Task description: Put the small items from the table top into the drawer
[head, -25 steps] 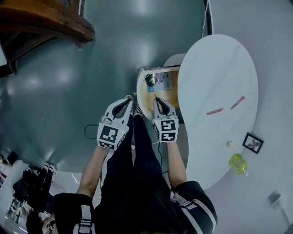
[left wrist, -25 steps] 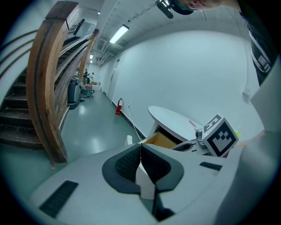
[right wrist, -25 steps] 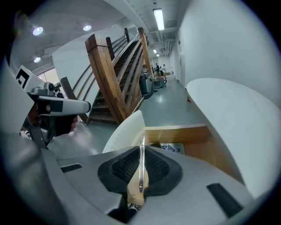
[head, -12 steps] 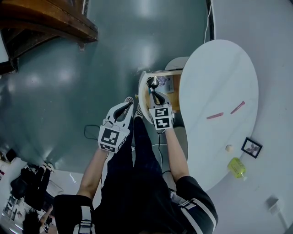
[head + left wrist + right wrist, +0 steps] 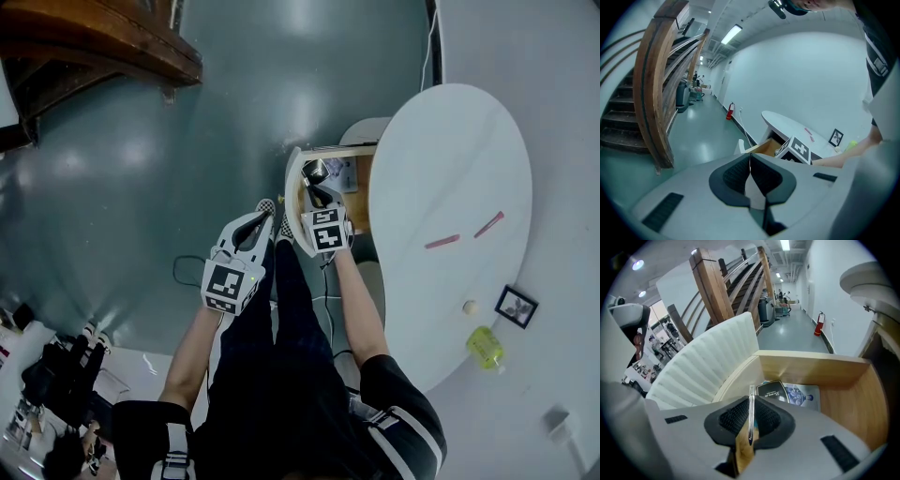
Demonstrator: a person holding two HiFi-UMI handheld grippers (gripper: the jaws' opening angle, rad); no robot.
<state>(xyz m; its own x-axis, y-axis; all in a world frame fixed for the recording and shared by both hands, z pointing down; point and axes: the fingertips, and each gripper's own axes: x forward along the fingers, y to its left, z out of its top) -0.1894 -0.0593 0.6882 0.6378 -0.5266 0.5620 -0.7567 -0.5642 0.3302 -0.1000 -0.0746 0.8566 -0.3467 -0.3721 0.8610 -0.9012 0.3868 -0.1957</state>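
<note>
The wooden drawer [image 5: 361,192] stands pulled out from under the white oval table [image 5: 450,141]. My right gripper [image 5: 315,194] hangs over the drawer's near end, shut on a thin silver pen-like stick [image 5: 750,416] that stands upright between its pads. Flat on the drawer bottom [image 5: 846,401] lie a dark card [image 5: 772,388] and a blue-printed card [image 5: 802,395]. My left gripper [image 5: 263,215] is shut with nothing in it, just left of the drawer front [image 5: 292,184]. Two pink sticks [image 5: 441,241] remain on the table top.
Near the table's close end sit a small pale ball [image 5: 470,306], a black picture frame [image 5: 517,306] and a yellow-green bottle [image 5: 486,345]. A wooden staircase [image 5: 103,47] rises at the upper left. The person's legs [image 5: 281,319] fill the floor below the grippers.
My right gripper has moved forward and down over the open drawer, still holding the silver stick. The left gripper has barely shifted.
</note>
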